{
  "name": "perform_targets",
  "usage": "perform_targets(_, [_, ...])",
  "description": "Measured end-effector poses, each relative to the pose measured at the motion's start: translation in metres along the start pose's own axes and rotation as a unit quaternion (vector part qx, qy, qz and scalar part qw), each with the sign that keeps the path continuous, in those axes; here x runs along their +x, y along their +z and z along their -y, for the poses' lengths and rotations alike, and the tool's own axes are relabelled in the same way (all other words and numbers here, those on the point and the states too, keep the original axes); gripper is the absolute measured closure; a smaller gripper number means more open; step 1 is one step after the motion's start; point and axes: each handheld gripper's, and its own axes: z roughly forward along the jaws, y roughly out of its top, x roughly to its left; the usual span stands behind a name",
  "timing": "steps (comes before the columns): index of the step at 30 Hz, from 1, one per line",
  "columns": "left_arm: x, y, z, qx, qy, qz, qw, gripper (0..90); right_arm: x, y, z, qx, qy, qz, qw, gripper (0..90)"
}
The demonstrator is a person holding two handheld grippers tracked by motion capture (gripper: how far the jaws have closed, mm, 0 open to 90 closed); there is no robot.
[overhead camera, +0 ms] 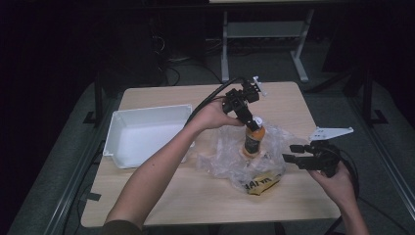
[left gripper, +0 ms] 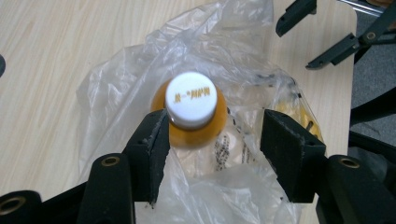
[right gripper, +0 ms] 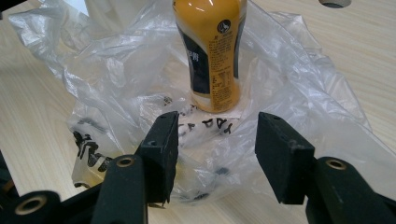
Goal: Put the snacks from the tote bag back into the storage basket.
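The orange bottle (overhead camera: 254, 139) stands upright on crinkly plastic bag (overhead camera: 230, 159) mid-worktop. Left gripper (left gripper: 212, 133) hovers wide over its white cap (left gripper: 190, 99); right gripper (right gripper: 215, 144) waits wide nearby. It looks full, stiff, smooth; I'd grip the neck.

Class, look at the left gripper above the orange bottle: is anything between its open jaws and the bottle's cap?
Nothing visible. The left gripper hangs over the bottle, jaws open either side of the white cap. The plastic bag lies lower, around the bottle's base, not over the cap.
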Motion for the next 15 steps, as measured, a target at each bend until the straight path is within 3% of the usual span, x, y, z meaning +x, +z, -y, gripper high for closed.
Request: perform_targets(15, [0.011,0.018,-0.006,0.012,-0.008,-0.006,0.9999,43.1,-0.004,-0.005,0.003,-0.004,0.007,0.008,0.9999,46.4])
